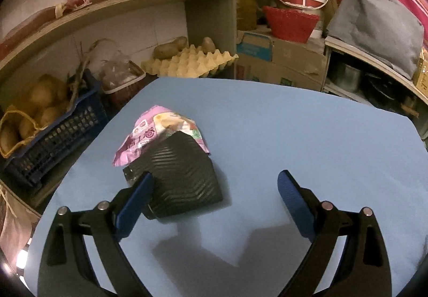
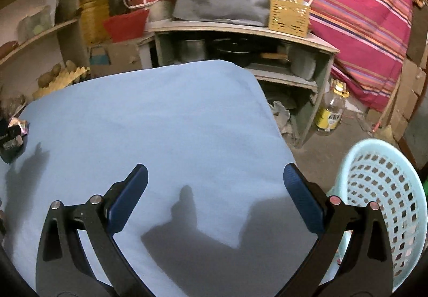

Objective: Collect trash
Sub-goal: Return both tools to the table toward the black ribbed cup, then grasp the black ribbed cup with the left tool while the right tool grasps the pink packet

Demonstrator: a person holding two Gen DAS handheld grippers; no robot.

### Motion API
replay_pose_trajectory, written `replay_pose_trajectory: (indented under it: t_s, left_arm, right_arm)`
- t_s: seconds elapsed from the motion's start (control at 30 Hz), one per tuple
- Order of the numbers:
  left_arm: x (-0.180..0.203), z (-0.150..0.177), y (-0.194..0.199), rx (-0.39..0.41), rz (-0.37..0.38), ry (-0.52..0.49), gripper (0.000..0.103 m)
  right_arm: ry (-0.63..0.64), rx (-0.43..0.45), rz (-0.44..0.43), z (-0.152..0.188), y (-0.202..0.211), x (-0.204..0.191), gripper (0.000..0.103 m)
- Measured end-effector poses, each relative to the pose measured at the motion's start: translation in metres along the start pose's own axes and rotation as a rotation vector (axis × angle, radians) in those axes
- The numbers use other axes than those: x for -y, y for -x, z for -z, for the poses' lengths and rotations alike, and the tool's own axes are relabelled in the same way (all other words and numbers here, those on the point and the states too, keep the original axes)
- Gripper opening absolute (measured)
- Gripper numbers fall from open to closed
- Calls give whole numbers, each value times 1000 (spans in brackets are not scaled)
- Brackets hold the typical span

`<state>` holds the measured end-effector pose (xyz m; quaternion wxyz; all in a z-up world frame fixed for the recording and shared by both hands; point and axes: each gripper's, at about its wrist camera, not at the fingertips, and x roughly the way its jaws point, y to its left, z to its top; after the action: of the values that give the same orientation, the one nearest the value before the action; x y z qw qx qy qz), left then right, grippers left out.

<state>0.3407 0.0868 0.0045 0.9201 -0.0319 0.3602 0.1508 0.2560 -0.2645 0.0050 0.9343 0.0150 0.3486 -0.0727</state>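
While both sets of tongs stand wide apart and hold nothing, the work looks to be at the reaching step, with the trash not yet picked up. On the blue counter (image 1: pixel 294 123) lie a crumpled pink wrapper (image 1: pixel 149 131) and a black ribbed cup (image 1: pixel 179 176) on its side; the cup overlaps the wrapper's near edge, so the two touch. The left tongs (image 1: pixel 215 184) hover just over that pair, the left pad (image 1: pixel 133 206) crossing in front of the cup's near end, the other pad over bare counter to the right, so the cup sits off-centre in the gap. The right tongs (image 2: pixel 215 181) hang over an empty stretch of the counter, well apart from the trash, which shows only at the far left edge of that view. A pale blue basket (image 2: pixel 385 206) stands off the counter's right side, beside the right tongs, and is probably where the trash goes. The next move, as I judge it, calls for shifting the left tongs leftward to centre one piece, lowering, then closing; the cup may roll, and the thin wrapper may slip.
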Motion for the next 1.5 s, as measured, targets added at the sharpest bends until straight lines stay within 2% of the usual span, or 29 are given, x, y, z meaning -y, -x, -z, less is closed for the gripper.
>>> replay_pose_trajectory:
  t_s: [0.13, 0.2, 0.37, 0.6, 0.77, 0.83, 0.97, 1.03, 1.07, 1.13, 1.27, 1.5]
  left_arm:
    - [-9, 3, 2, 6, -35, 19, 92]
    - [-12, 4, -1, 2, -57, 13, 97]
    - [-4, 6, -9, -2, -111, -47, 98]
    - [-26, 6, -5, -24, -65, 54, 98]
    - [-26, 10, -28, -105, -42, 60, 98]
    - [-30, 8, -41, -159, -6, 80, 98]
    - [-43, 7, -46, -169, 39, 138, 97]
    - [-46, 8, -46, -174, 58, 125, 88]
    - [-47, 9, -45, -179, 70, 114, 77]
    - [-51, 11, -41, -181, 102, 86, 76]
    - [-63, 15, -28, -164, 118, 45, 76]
    - [-120, 24, 15, -115, 184, 7, 76]
  right_arm:
    - [17, 4, -20, -3, -3, -14, 99]
    - [40, -5, -25, -2, -7, -26, 99]
    - [61, -3, -49, -2, -5, -49, 99]
    - [47, -15, -107, -6, -10, -73, 99]
    - [78, -22, -106, -5, -13, -89, 99]
    - [75, -18, -113, -6, -12, -93, 99]
    - [89, -21, -119, -4, -12, -100, 99]
    - [102, -30, -125, -2, -13, -106, 99]
    - [110, -32, -126, -1, -12, -110, 99]
    - [130, -27, -126, 0, -10, -119, 99]
    - [163, -27, -133, 1, -9, -140, 99]
    - [214, -39, -177, 0, -12, -199, 99]
